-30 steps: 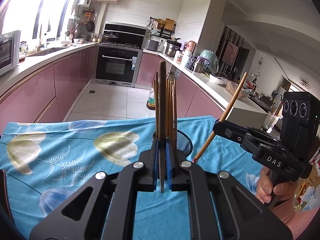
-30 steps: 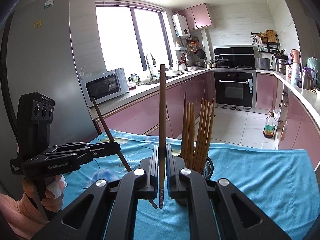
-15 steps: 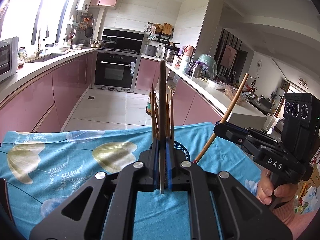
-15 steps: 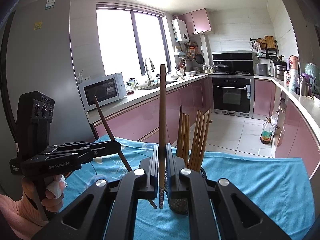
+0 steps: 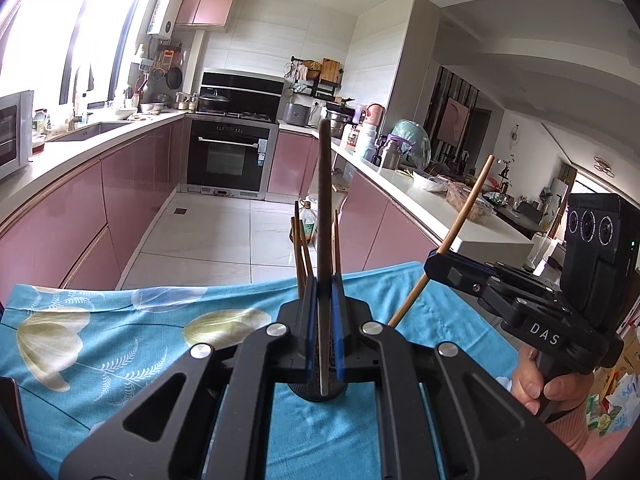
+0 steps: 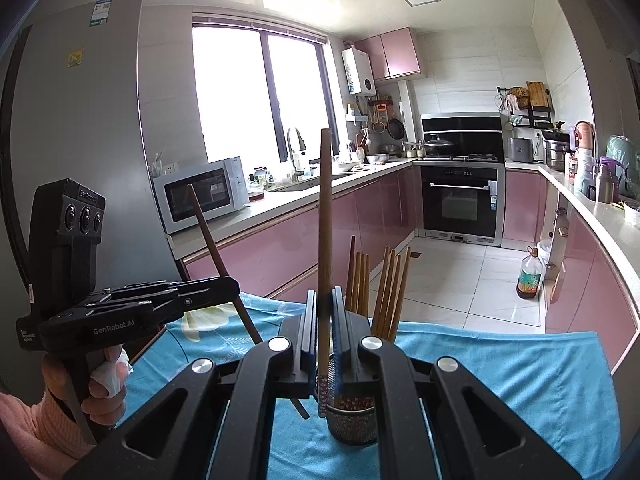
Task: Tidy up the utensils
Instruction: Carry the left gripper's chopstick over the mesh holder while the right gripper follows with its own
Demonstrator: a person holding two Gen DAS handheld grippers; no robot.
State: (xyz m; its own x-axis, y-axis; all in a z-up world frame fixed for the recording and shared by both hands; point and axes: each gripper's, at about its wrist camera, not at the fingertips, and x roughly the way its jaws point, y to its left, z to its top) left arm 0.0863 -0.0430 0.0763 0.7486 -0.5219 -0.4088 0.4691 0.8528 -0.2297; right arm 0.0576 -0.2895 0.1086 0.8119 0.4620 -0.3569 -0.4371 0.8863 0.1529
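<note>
Pinching one chopstick (image 5: 325, 216) each, both grippers' fingers (image 6: 308, 332) hide the holder (image 6: 352, 420).

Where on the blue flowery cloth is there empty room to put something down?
The blue floral tablecloth lies bare right of the metal mesh chopstick holder, and left over its pale flowers. Around the holder it is crowded with wooden chopsticks and both grippers.

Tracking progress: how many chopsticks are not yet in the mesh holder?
2. One dark chopstick is clamped in the left hand-held gripper, one lighter chopstick in the right hand-held gripper. More could lie hidden behind the grippers.
</note>
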